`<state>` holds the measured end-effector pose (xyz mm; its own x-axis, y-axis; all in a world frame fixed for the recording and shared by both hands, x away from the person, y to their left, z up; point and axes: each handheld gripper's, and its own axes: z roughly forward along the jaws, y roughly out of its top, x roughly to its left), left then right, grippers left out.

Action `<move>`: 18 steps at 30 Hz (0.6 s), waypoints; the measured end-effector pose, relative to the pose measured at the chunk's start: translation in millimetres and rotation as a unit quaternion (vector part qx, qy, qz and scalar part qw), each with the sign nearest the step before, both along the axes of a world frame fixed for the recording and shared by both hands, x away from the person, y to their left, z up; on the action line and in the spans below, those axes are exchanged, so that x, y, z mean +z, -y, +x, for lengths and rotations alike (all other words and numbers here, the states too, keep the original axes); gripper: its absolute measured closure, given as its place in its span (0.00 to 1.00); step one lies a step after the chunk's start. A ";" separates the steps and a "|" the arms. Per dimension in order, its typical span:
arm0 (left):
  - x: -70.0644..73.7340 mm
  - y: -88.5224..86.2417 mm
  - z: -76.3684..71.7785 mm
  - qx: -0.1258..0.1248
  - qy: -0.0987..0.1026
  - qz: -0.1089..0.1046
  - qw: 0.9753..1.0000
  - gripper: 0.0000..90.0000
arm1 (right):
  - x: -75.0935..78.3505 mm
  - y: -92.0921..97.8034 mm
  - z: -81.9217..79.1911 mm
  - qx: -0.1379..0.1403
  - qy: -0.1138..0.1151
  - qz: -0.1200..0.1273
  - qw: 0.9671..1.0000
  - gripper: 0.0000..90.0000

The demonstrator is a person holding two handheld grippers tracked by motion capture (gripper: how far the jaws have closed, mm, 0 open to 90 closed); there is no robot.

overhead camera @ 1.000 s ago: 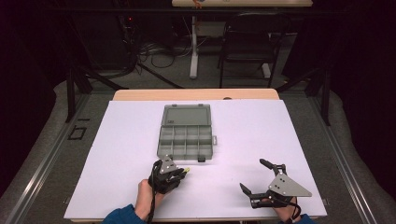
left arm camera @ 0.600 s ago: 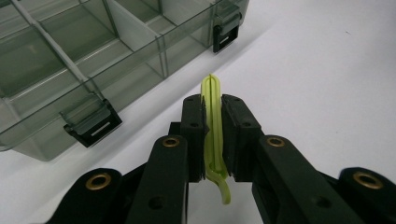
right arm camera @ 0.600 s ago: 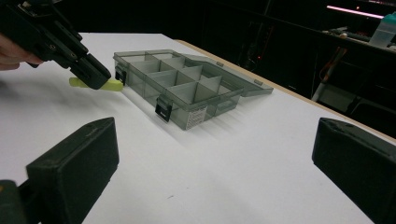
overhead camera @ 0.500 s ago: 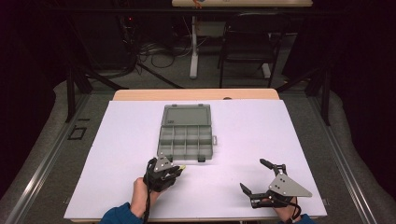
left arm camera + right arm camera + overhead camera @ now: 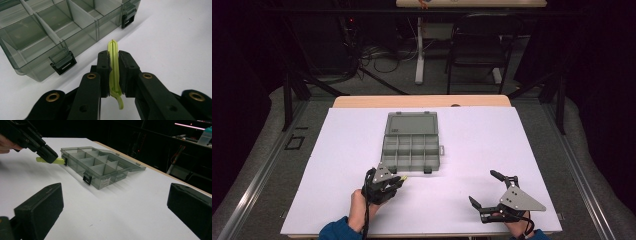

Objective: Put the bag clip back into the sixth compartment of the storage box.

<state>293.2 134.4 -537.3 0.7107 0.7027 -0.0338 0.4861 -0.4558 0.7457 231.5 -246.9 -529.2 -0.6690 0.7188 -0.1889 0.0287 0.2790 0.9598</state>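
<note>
Landmark: the grey compartment box (image 5: 411, 142), lid open and laid flat on the far side, on the white table sheet (image 5: 337, 150).

Left gripper (image 5: 398, 180) sits just short of the box's near-left corner. Jaws pressed onto a thin yellow-green plastic strip (image 5: 114, 67), held edge-on between the pads; the strip's tip pokes out past the jaw ends toward the box, its tail curls out below the pads. In the left gripper view the strip's tip is near the box's front wall, between the two front latches (image 5: 62, 61), not touching it. From the right gripper view the strip (image 5: 48, 160) appears level with the box's near edge, close beside a latch; contact cannot be judged there.

Box compartments visible in the left gripper view are see-through with white dividers; no contents made out.

Right gripper (image 5: 485, 190) rests well off the box's near-right corner, low over the sheet. Jaws spread wide, nothing between them; the right gripper view shows both pads far apart with bare sheet between.
</note>
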 end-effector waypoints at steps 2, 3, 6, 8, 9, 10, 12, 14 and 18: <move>0.2 -0.6 0.0 0.001 -0.002 -0.002 1.000 0.89 | 0.0 0.0 0.0 0.000 0.000 0.000 1.000 0.00; 0.2 -0.6 0.0 0.001 -0.002 -0.002 1.000 0.89 | 0.1 0.1 -0.1 0.001 -0.001 -0.001 1.000 0.00; 0.7 -2.1 0.5 0.002 0.000 -0.002 1.000 0.89 | 0.0 -0.3 -0.1 0.001 0.001 0.000 1.000 0.00; 1.6 -3.7 0.4 0.004 -0.001 -0.002 1.000 0.89 | 0.1 0.1 -0.2 0.001 -0.001 -0.001 1.000 0.00; 1.6 -3.7 0.4 0.004 -0.001 -0.002 1.000 0.89 | 0.0 0.0 -0.1 0.000 0.000 0.000 1.000 0.00; 2.2 -4.8 0.7 0.005 0.000 -0.001 1.000 0.89 | 0.0 0.1 -0.1 0.000 0.000 0.000 1.000 0.00; 2.5 -5.3 0.6 0.006 -0.001 -0.003 1.000 0.89 | 0.0 0.1 0.0 0.000 0.000 0.000 1.000 0.00; 3.6 -7.1 1.3 0.006 0.001 -0.001 1.000 0.89 | 0.1 -0.1 -0.2 0.000 -0.001 -0.001 1.000 0.00; 5.9 -9.4 1.6 0.007 0.002 -0.001 1.000 0.89 | 0.1 0.1 -0.2 0.001 -0.001 -0.001 1.000 0.00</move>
